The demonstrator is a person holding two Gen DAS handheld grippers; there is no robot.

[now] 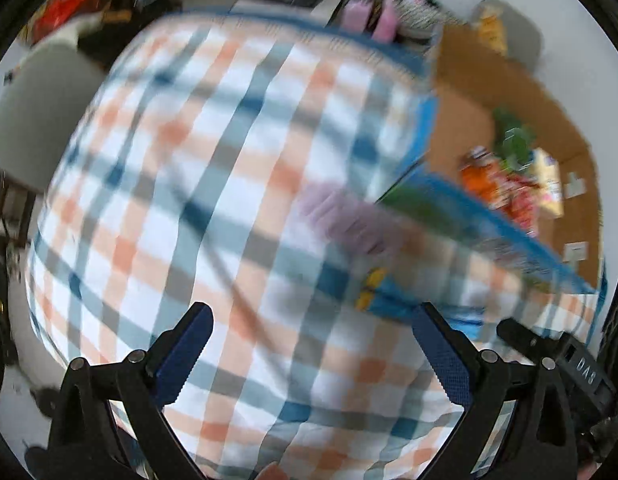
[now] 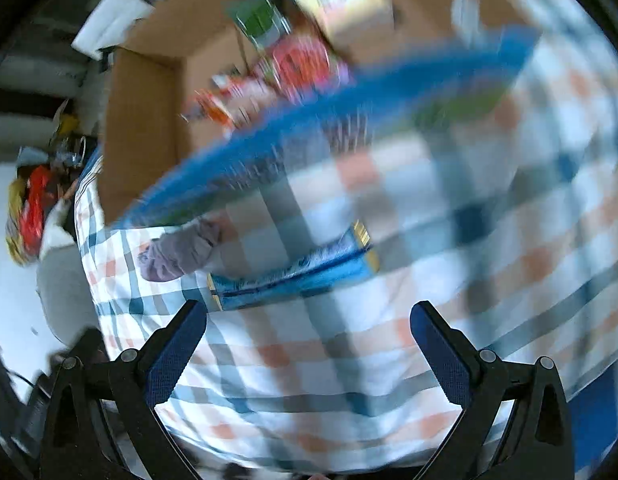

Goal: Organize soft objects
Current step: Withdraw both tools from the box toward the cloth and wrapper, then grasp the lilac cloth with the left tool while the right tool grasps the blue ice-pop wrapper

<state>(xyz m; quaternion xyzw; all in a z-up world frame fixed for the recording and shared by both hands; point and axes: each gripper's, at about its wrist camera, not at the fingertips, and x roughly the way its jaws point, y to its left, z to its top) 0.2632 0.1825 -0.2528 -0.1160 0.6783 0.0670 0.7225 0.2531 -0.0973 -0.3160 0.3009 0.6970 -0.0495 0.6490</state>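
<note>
Checked orange-and-blue cloth (image 1: pixel 213 184) lies blurred under both grippers, left (image 1: pixel 311 344) and right (image 2: pixel 309 340), jaws wide and empty.

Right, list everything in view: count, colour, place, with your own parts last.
Plaid cloth: one, white with blue and orange checks, covering the surface under both grippers.
Purple soft item: one, lilac, lying on the cloth; too blurred to name.
Blue package: one, blue with yellow ends, on the cloth.
Cardboard box: one, brown, open, beyond the cloth, holding blurred red, orange and green packets.
Grey chair: one, at the cloth's left in the left wrist view.
Left gripper: fingers blue-padded, open, empty.
Right gripper: same, open, empty.
</note>
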